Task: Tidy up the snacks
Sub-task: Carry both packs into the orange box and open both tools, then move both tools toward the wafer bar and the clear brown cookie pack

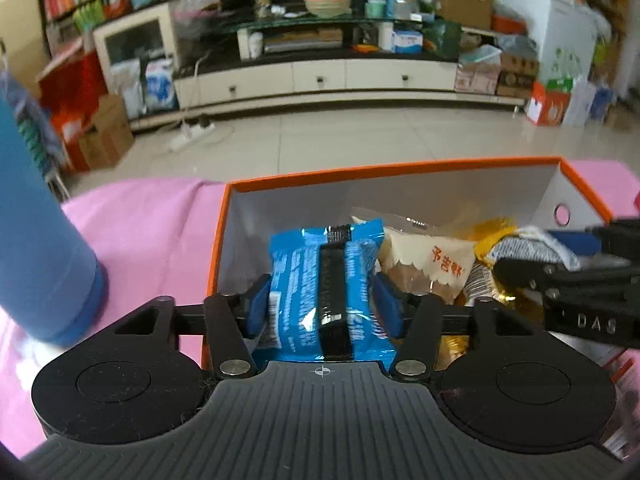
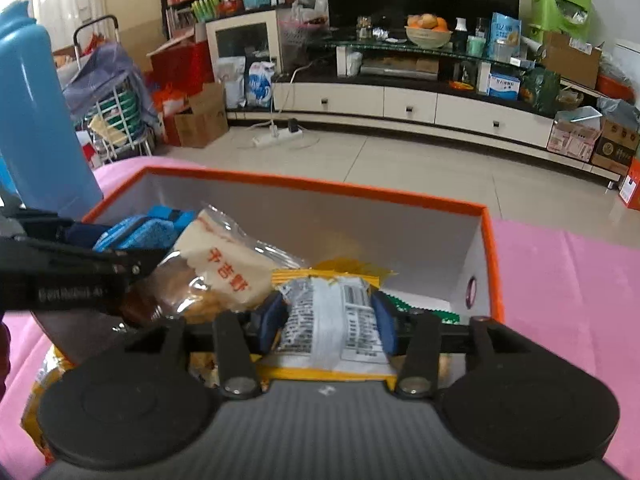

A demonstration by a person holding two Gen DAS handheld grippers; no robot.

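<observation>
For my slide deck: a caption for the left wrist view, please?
Left gripper with a blue snack packet between its pads over the orange box, blue bottle beside it.

Both tongs are black: the left tongs (image 1: 322,300) and right tongs (image 2: 330,320) have blue pads, ribbed grey bodies, round black discs and silver screws.

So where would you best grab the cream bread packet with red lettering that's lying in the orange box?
Take the cream bread packet by its upper crimped end, coming from above and the box's far side. It lies slanted with that flat end raised and clear, while its lower part is hemmed in by the blue packet and the yellow-edged packet.
</observation>
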